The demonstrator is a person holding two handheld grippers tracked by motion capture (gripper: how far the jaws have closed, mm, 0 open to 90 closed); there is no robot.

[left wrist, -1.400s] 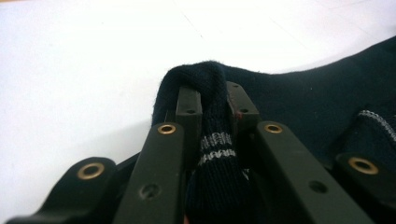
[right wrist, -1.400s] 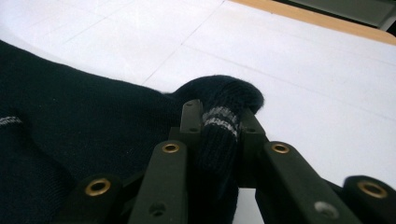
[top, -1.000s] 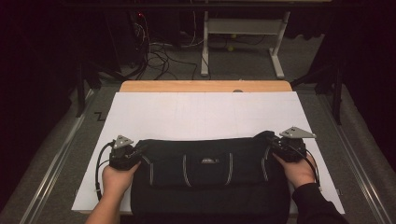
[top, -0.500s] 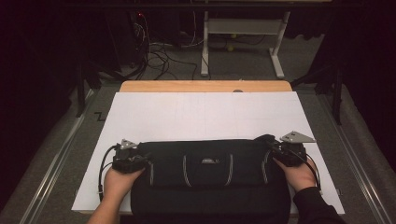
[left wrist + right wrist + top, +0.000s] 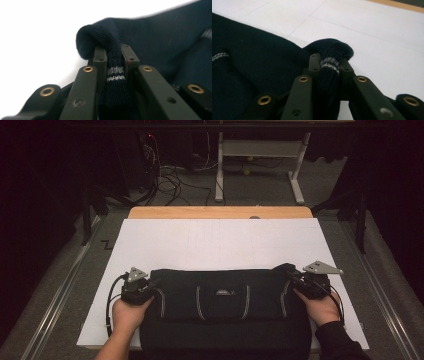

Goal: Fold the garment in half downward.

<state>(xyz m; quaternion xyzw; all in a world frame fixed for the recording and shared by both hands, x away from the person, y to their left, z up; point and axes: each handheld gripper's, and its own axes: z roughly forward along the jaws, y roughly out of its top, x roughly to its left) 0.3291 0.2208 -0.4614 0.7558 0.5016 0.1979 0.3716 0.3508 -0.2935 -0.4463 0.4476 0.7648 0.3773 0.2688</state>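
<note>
Jaws of each hand-held gripper, left and right, pinch folded edges of the dark sweater.

Left hand: comes in from the near edge on the left, forearm bare, wrapped around the back of its gripper.
Left gripper: low over the table at the near left, pointing right towards the middle, grey plate on top, cable looping down on its left side.
Left jaws: have just been closing; in the left gripper view they pinch a fold of dark knitted cloth with pale stripes.
Right hand: comes in from the near right, dark sleeve at the wrist, holding its gripper from behind.
Right gripper: near right, pointing left towards the middle, grey plate on top.
Right jaws: clamped on a striped fold of the same cloth, seen in the right gripper view.
</note>
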